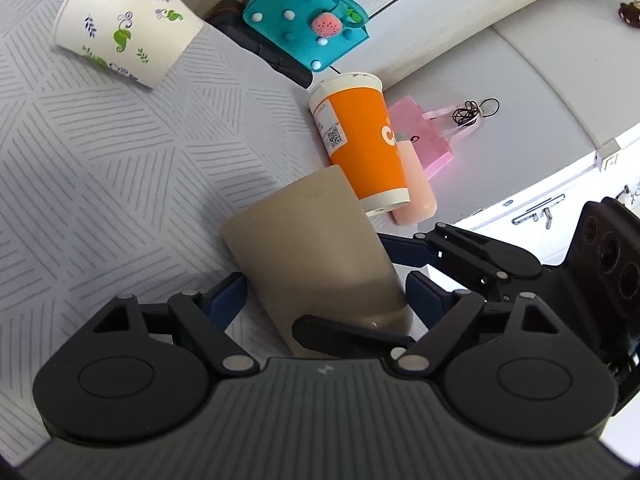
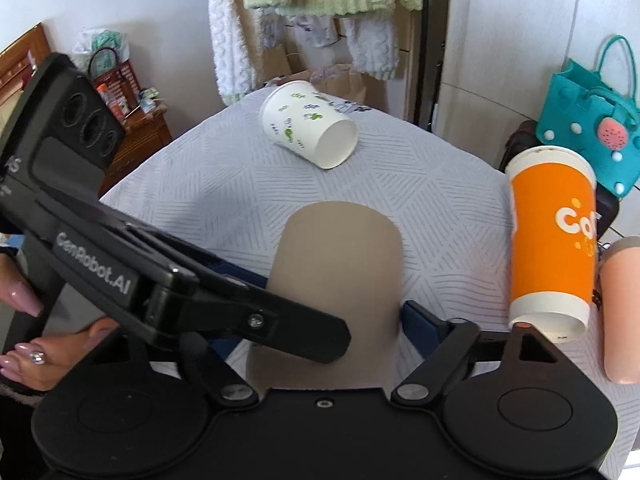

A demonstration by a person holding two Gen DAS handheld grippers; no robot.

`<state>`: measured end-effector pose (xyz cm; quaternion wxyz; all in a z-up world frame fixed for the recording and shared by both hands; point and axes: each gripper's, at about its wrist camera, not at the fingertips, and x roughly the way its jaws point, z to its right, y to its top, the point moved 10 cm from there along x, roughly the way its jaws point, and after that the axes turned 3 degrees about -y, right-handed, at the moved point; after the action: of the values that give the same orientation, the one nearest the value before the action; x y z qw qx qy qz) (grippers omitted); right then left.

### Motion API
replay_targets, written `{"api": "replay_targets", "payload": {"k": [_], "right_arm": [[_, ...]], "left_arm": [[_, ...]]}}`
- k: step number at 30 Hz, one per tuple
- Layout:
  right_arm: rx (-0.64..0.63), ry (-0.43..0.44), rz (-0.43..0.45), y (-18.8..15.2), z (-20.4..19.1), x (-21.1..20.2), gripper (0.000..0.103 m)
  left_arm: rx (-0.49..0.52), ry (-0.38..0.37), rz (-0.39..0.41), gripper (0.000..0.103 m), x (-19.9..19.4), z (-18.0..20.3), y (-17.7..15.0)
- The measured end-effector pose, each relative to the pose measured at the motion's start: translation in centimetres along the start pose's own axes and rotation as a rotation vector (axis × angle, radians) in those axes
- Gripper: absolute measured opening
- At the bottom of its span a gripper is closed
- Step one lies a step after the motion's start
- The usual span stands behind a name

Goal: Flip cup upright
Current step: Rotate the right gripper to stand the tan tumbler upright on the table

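So we've got the beige cup (image 1: 316, 264) sitting between both sets of jaws at once. Our left gripper (image 1: 326, 300) has its jaws spread about cup-width, blue pads (image 1: 224, 300) right at the cup's sides; can't tell if they actually touch. Our right gripper (image 2: 320, 316) is the same deal, and the left one crosses in front of its left jaw. Beyond the jaws, a leaf-print paper cup (image 2: 310, 130) lies on its side on the worktop (image 2: 440, 200). Off to the right of the jaws stands an orange cup (image 2: 550, 236) upside down.
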<state>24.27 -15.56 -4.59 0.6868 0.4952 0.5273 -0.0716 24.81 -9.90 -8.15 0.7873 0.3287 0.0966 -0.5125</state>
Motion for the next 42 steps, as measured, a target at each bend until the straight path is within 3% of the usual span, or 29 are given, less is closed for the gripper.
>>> {"api": "replay_targets", "payload": {"k": [7,12,26,37,42], "right_arm": [[0.005,0.006,0.048,-0.2,0.3,-0.6,0.083],[-0.003,-0.007,0.099,-0.1,0.5,-1.2,0.083],[-0.053,-0.032,0.333,1.0,0.0,-1.5,0.081],[-0.077,-0.085,0.466,1.9,0.3,-1.4,0.080],[-0.039,-0.052,0.532,2.3,1.2,-1.3,0.080]], "left_arm": [[0.082,0.024,0.020,0.084,-0.2,1.0,-0.1],[0.177,0.053,0.073,0.076,-1.2,2.2,0.2],[0.406,0.192,0.221,0.068,-3.7,3.8,1.4],[0.534,0.240,0.286,0.068,-3.4,4.3,2.7],[0.601,0.278,0.299,0.068,-3.1,4.8,3.1]]}}
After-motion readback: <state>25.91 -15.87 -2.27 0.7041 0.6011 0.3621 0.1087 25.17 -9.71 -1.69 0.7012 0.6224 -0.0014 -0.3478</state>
